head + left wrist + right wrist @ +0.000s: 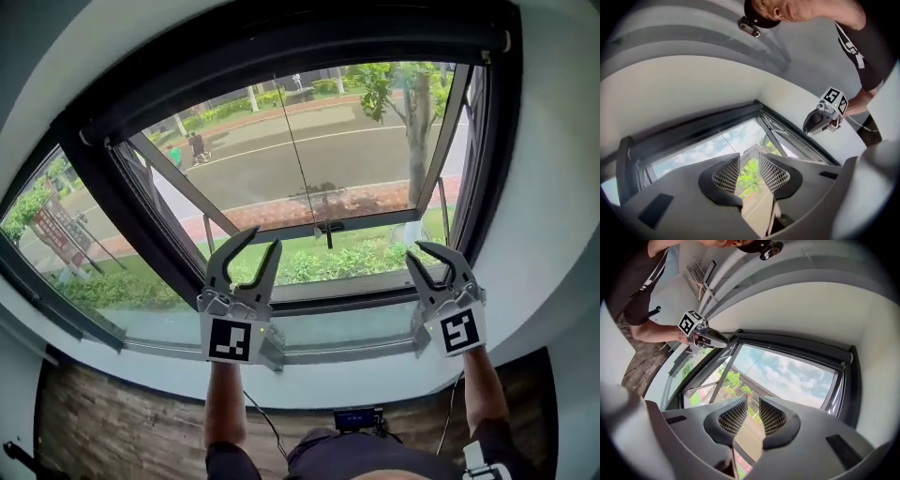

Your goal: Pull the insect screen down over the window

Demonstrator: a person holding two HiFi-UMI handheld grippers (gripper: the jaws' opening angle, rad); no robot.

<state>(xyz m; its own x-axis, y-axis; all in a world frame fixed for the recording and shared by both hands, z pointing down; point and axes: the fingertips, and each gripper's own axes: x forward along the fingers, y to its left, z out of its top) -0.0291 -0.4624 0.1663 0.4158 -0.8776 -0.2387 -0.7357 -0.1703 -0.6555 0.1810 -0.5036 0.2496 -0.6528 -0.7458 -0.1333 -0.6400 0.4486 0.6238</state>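
The window (309, 178) has a black frame, and the insect screen sits rolled up in the dark housing (309, 47) along its top. A thin pull cord (298, 150) hangs from the housing down to a small dark end piece (328, 230). My left gripper (264, 237) is raised before the lower left of the pane, open, with nothing between its jaws. My right gripper (436, 255) is up at the lower right, also open and empty. Neither touches the cord. The housing (693, 129) also shows in the left gripper view, and again (797, 345) in the right gripper view.
The glass sash (281, 216) is swung outward over a street and lawn. A pale sill (337, 342) runs below the grippers. White wall surrounds the frame. Wooden floor (112, 422) and a small device (356, 418) lie below by the person's body.
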